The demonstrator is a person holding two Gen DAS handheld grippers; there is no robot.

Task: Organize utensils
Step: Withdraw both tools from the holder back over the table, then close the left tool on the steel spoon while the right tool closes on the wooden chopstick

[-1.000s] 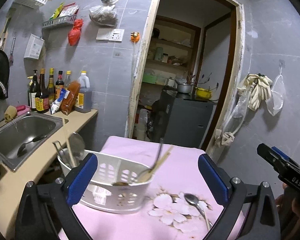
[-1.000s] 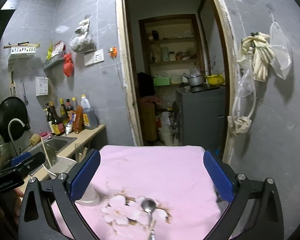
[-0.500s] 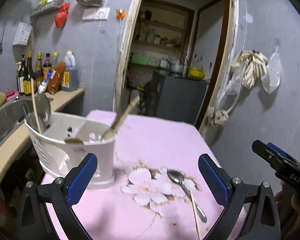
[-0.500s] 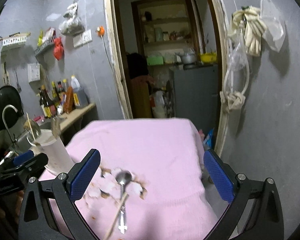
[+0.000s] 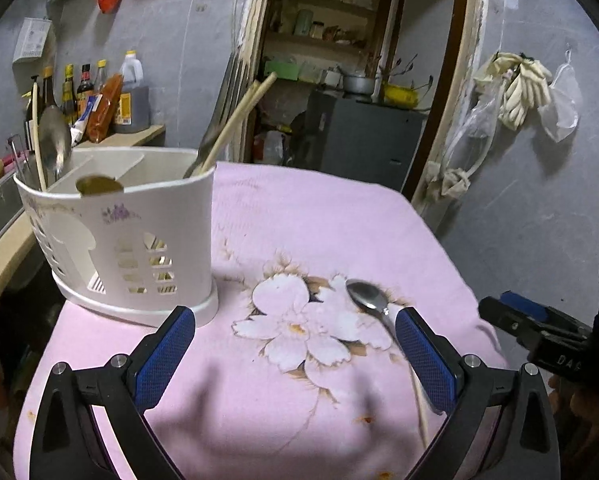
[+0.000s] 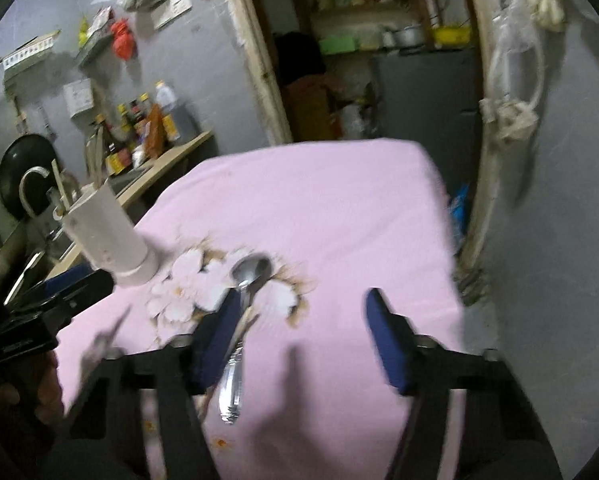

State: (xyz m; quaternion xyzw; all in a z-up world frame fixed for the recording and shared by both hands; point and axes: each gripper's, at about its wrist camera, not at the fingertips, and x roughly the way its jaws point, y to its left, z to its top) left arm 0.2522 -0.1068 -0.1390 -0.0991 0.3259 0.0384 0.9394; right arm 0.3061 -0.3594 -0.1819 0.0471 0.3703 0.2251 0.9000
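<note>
A metal spoon [image 5: 369, 300] lies on the pink flowered cloth [image 5: 319, 220] that covers the worktop, bowl on the printed flower and pointing away from the cameras, handle running back toward the person. A thin wooden chopstick [image 5: 418, 400] lies just beside the handle, near the cloth's near edge.

The right tongs [image 6: 299, 312] hang over the spoon with a wide gap between the blue pads; their jaws have just been closing, and nothing is pinched. The spoon handle lies by the left pad in the right wrist view, but that picture is blurred, so contact cannot be told.

The left tongs [image 5: 295, 336] stand open above the flower print, empty, with the spoon's bowl just inside the right pad.

To the left on the cloth stands a white plastic utensil holder [image 5: 139, 240] with cut-out walls. It holds a pair of chopsticks [image 5: 235, 120] leaning to the right, a large spoon [image 5: 54, 140] upright at the far left, and a brown spoon bowl [image 5: 99, 186] at the front rim.
</note>
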